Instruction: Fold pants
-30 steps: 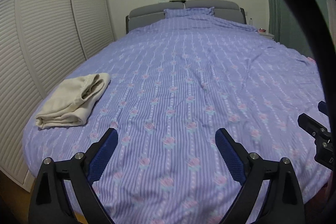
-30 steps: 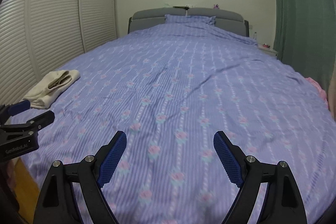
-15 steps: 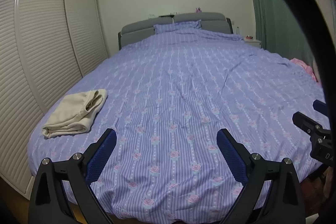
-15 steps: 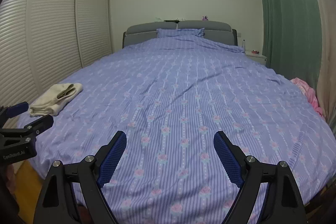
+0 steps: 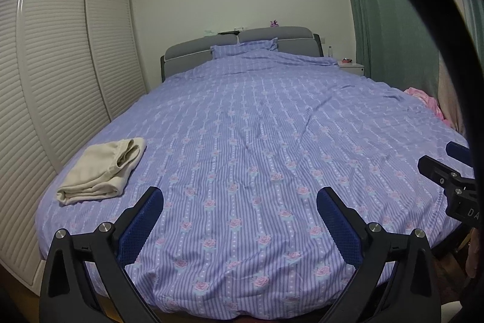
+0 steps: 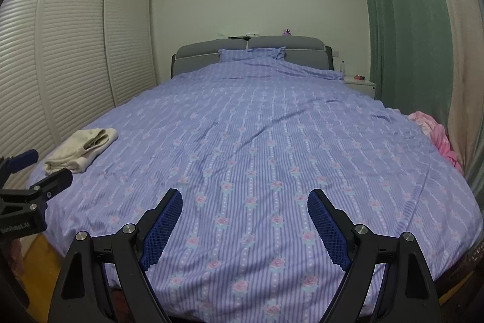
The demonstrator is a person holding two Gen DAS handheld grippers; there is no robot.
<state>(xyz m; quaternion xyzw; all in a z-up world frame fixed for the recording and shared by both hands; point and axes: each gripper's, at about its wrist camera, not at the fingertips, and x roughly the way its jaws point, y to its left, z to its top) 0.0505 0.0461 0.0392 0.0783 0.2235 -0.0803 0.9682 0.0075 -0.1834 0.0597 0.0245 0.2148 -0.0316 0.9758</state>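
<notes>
Folded cream pants [image 5: 101, 170] rest at frame left; left gripper [image 5: 239, 209] opening, right gripper [image 6: 244, 209] wide, both empty—folding apparently complete, with only withdrawal remaining.

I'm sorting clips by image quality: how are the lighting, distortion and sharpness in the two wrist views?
Left wrist view: dim, bluish light; fisheye bows the wardrobe doors; a dark rim cuts the right side. Right wrist view: equally dim, bed bulging, cream pants sharp, no glare or motion blur.

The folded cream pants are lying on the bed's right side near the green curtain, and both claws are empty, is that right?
Not quite. The folded cream pants lie on the bed's left side, near the slatted wardrobe doors, as the left wrist view shows. Both claws are empty.
</notes>
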